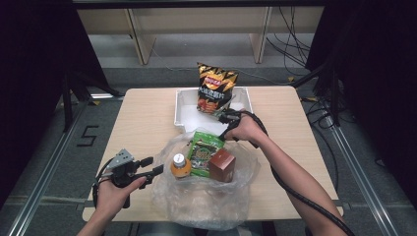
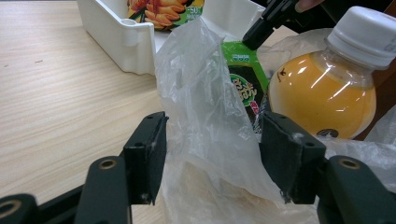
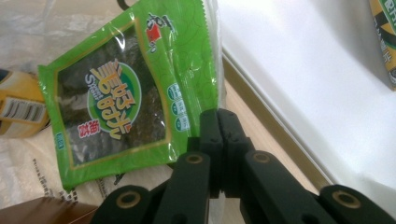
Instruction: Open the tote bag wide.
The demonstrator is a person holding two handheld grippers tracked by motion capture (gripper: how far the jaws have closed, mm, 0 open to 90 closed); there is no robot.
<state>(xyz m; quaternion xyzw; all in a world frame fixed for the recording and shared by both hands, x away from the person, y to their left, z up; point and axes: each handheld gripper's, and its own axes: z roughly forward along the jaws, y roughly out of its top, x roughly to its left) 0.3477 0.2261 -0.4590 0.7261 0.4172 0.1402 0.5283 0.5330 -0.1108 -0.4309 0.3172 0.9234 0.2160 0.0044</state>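
A clear plastic bag (image 1: 206, 201) lies at the table's front middle. In it are a green seaweed packet (image 1: 204, 152), an orange juice bottle (image 1: 180, 166) with a white cap, and a brown box (image 1: 222, 164). My right gripper (image 1: 222, 136) reaches down from the far side, its jaws closed together (image 3: 218, 114) on the edge of the green packet (image 3: 112, 102). My left gripper (image 1: 152, 165) sits at the bag's left rim. Its jaws (image 2: 214, 123) stand apart with a loose fold of the bag's film (image 2: 205, 93) between them, the bottle (image 2: 322, 93) just beyond.
A white bin (image 1: 184, 110) stands at the back middle of the wooden table, with a bag of chips (image 1: 215, 88) upright in it. Bare tabletop (image 1: 142, 123) stretches left of the bin. A cable trails from each gripper toward the front edge.
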